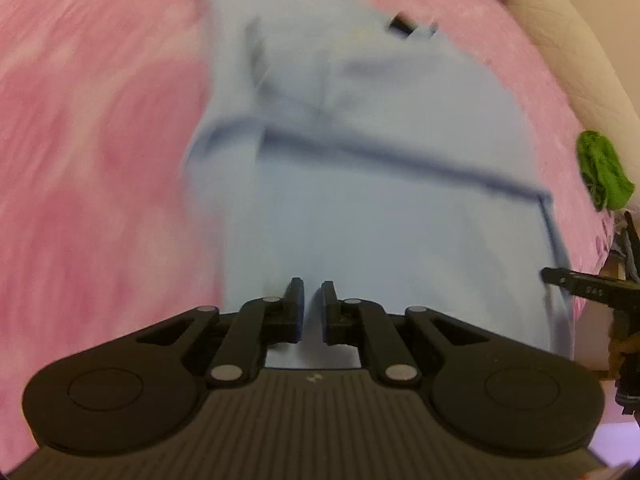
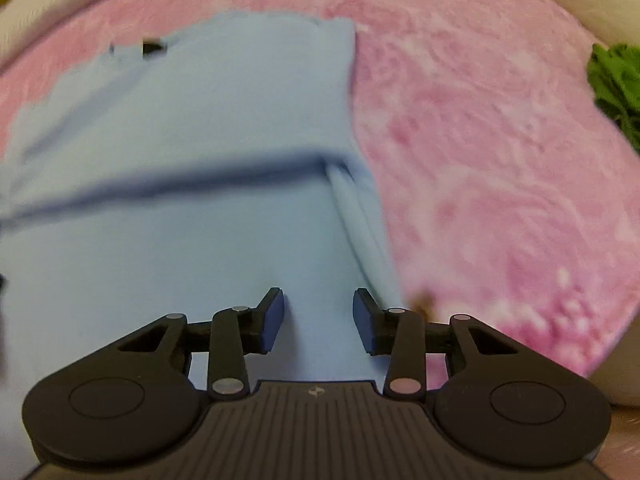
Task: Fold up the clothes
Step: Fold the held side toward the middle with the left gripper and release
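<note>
A light blue garment (image 1: 360,208) lies spread on a pink mottled bedcover (image 1: 88,152). Its near layer is folded over, and a dark shadowed edge runs across it. A small dark label (image 1: 402,24) shows at the far end. My left gripper (image 1: 311,300) has its jaws almost together, with blue cloth filling the thin slit between them. My right gripper (image 2: 319,316) hovers over the right side of the garment (image 2: 180,128), pads apart, with cloth showing below the gap and no pad pressing on it. A finger of the right gripper (image 1: 580,284) pokes in at the right edge of the left wrist view.
A crumpled green cloth (image 1: 602,176) (image 2: 618,80) sits at the right edge of the bedcover (image 2: 500,168). A cream padded border (image 1: 560,40) runs along the far right. Bare pink cover stretches left of the garment in the left wrist view and right of it in the right wrist view.
</note>
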Motion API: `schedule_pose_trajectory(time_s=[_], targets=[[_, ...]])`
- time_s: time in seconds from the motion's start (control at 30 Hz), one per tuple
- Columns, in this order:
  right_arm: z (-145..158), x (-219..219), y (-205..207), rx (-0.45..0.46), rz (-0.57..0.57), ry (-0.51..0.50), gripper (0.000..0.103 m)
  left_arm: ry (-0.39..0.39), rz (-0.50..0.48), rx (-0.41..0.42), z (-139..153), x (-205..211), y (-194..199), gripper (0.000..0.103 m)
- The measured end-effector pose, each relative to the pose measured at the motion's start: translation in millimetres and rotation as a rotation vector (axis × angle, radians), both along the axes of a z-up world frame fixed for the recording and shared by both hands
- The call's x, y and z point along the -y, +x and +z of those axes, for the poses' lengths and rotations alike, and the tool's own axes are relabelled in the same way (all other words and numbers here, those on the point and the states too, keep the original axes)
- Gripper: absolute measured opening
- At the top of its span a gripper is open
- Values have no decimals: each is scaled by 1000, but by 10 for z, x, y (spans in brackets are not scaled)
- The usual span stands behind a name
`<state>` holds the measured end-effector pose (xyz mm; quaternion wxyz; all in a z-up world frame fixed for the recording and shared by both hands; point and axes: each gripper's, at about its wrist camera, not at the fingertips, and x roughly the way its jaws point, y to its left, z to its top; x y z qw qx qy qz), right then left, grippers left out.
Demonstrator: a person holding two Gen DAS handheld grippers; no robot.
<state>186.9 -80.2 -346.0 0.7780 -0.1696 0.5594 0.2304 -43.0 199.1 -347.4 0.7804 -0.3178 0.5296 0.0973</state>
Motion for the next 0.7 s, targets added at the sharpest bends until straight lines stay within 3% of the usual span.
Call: schedule_pose_trajectory(time_s=[0.17,0.27,0.33,0.43,0.53,0.63,0.7], targets=[[40,523,-358,-108,-8,-17,44,-11,124,-74,154,275,-710,3],[82,627,-508,-170,-5,-90,45,57,161,-149,445,429,-760,3],[251,674,-506,-207,-27,-46,45,111,157,-189,688,534,-731,8],[710,621,-473,-179,5,50,50,187,129,-145,1190,693,-650,9],[1249,518,-456,-95,45,116,64,234,108,-92,1644,856,-435,14],[1632,490,-458,-64,53,168,73,278,74,-57,2028,1018,-373,26],[1761,514,-481,-67,42,176,73,306,50,-49,2201,1107,-331,28]])
